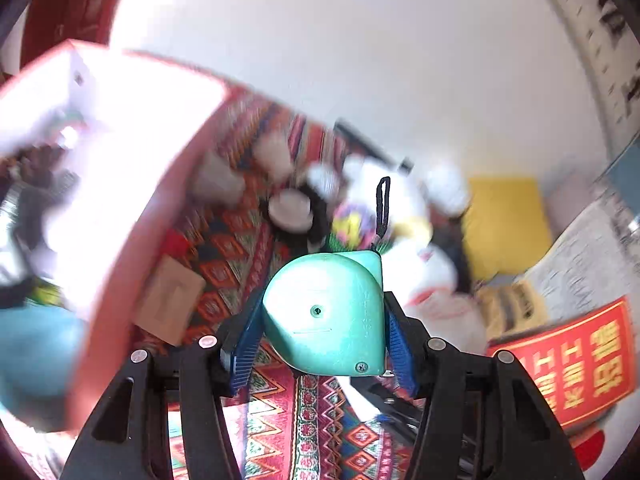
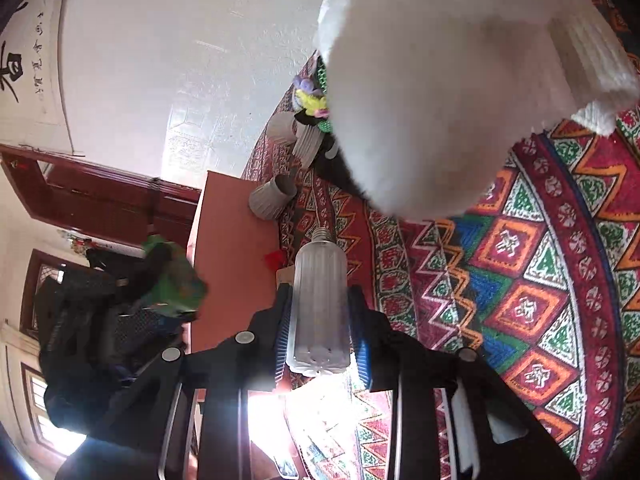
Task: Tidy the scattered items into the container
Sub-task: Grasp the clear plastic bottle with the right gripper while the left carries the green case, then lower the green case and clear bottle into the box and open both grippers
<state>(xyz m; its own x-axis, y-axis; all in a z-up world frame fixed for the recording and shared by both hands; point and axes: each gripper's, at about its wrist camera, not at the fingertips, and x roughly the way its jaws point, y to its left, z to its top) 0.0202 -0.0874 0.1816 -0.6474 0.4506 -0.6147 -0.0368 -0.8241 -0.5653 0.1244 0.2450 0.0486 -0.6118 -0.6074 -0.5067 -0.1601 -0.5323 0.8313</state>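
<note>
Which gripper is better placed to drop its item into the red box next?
Probably left. The left gripper holds the teal tape measure right beside the red box; the right gripper, holding the bulb, seems farther away.

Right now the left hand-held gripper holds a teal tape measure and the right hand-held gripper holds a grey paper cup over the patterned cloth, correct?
Not quite. The right hand-held gripper holds a ribbed white light bulb with a screw base, not a cup; the right wrist view shows it. The grey cups lie further off on the patterned cloth. The left hand-held gripper does hold the teal tape measure.
</note>
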